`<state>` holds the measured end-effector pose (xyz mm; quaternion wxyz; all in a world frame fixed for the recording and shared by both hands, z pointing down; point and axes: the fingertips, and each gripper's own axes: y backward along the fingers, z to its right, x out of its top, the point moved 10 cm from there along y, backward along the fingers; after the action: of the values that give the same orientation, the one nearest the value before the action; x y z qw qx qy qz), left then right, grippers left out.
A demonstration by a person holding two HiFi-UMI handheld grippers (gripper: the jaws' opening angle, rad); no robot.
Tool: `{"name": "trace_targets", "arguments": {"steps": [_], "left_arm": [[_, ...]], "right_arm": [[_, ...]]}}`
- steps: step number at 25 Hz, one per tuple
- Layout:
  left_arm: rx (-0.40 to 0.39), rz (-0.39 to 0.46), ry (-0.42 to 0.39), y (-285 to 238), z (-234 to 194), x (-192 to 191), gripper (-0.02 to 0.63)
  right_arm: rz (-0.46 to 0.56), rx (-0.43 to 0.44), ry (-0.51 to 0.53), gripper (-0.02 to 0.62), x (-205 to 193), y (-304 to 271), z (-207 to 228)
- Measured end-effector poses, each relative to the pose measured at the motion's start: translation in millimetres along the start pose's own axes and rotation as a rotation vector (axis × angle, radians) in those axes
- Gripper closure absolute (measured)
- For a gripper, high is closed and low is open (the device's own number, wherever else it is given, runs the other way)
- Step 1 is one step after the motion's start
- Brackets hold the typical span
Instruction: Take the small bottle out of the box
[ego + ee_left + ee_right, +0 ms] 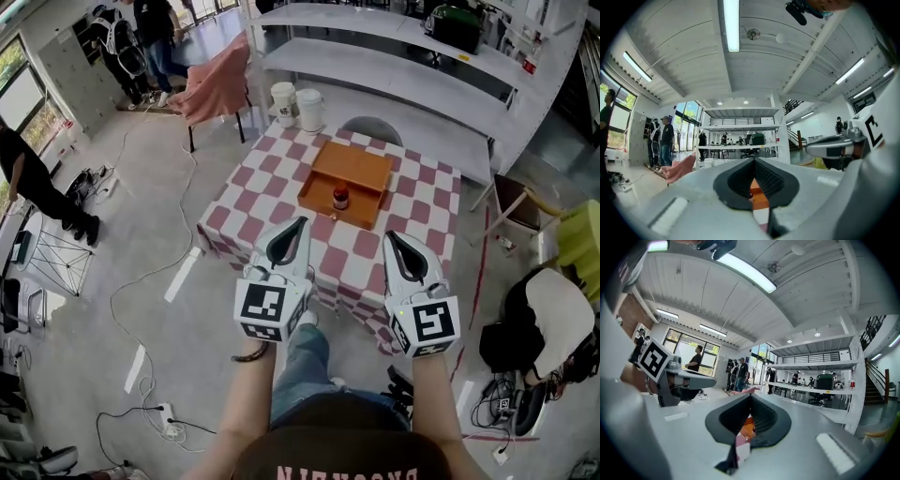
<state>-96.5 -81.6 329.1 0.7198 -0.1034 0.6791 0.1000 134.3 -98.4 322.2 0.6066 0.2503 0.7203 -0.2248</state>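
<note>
Orange box [352, 167] on a pink-and-white checked tablecloth [246, 202].

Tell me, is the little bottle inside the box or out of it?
Inside. The small bottle stands upright in the open orange box on the checkered table, near the box's front wall.

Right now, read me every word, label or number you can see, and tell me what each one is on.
Nothing reads clearly.
Shirt lettering: pale capitals, upside down and cut off by the frame edge, not readable.
Small bottle: any label is too small to read.
Marker cubes: black square patterns only, no words.
</note>
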Motion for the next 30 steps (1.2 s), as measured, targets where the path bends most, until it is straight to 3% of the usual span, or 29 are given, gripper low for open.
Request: {"name": "trace_targets", "arguments": {"steps": [11, 21, 24, 30], "left_arm": [[-0.068, -0.032, 0.019, -90.8, -79.6, -22.0, 0.606], [-0.169, -0.092, 0.038, -171.6, -126.9, -44.7, 0.606], [-0.194, -0.117, 0.055, -190.0, -137.9, -53.2, 0.606], [-0.249, -0.155, 0.068, -220.4, -155.0, -72.1, 0.606]], "right_arm": [[-0.054, -0.08, -0.023, 0.593, -16.0, -105.8, 23.1], [-0.115, -0.129, -0.078, 0.591, -40.2, -177.2, 40.6], [-0.154, -0.117, -0.099, 0.48, -50.5, -196.2, 42.6], [-0.228, -0.124, -0.117, 0.442, -73.6, -224.0, 44.9]]}}
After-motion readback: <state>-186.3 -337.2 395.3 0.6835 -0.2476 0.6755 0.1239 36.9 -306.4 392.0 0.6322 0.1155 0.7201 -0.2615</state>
